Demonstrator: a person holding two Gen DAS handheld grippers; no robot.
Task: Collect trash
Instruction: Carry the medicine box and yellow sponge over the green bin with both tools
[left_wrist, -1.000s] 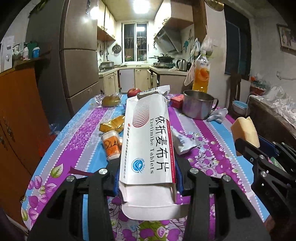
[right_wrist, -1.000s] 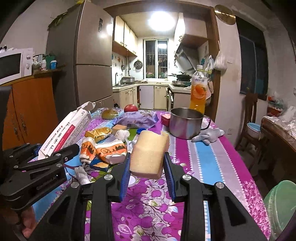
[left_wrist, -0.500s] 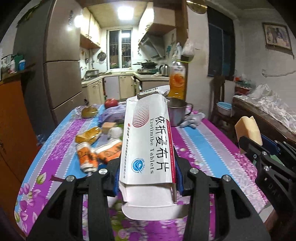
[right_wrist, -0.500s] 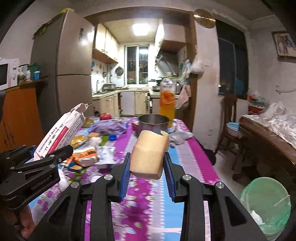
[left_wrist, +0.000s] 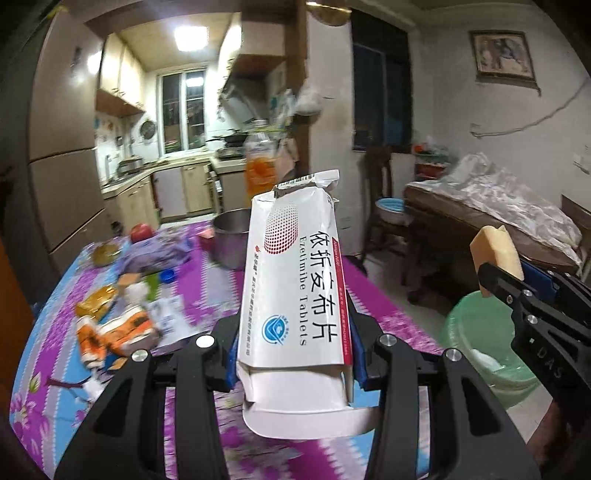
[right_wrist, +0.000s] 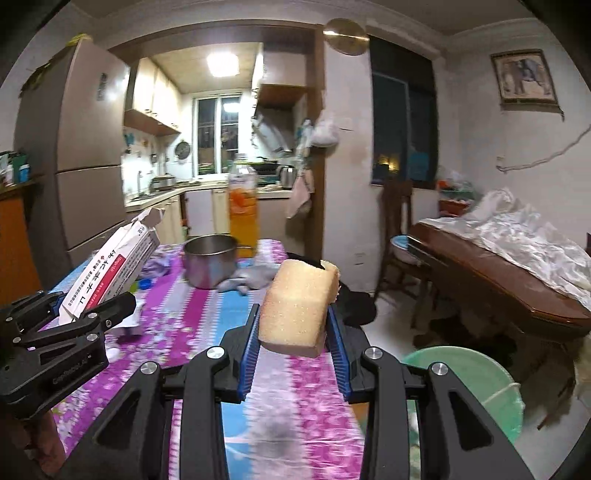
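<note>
The left gripper has its fingers partly closed on a white medicine box, pressing its two long sides; the box stands upright and tilts a little away from the camera, its near flap hanging open below the grip and its far flap bent open at the top. The right gripper has its fingers partly closed on a yellow sponge, which sticks up and forward out of the grip, with its blue pads against both sides. From the left wrist view the right gripper shows at the right edge with the sponge above a pale green bin that stands on the floor just beside the bench; from the right wrist view the same bin sits low at the right, with white scraps inside it. Both held things are in the air above the near end of the bench, which is covered with a purple and blue flowered cloth. More trash lies on the left part of the bench: orange and white wrappers, a yellow packet, a paper leaflet and a blue bottle cap. Farther back stand a steel pot, a bottle of orange drink, a red apple and a purple bag. A grey glove lies beside the pot.
</note>
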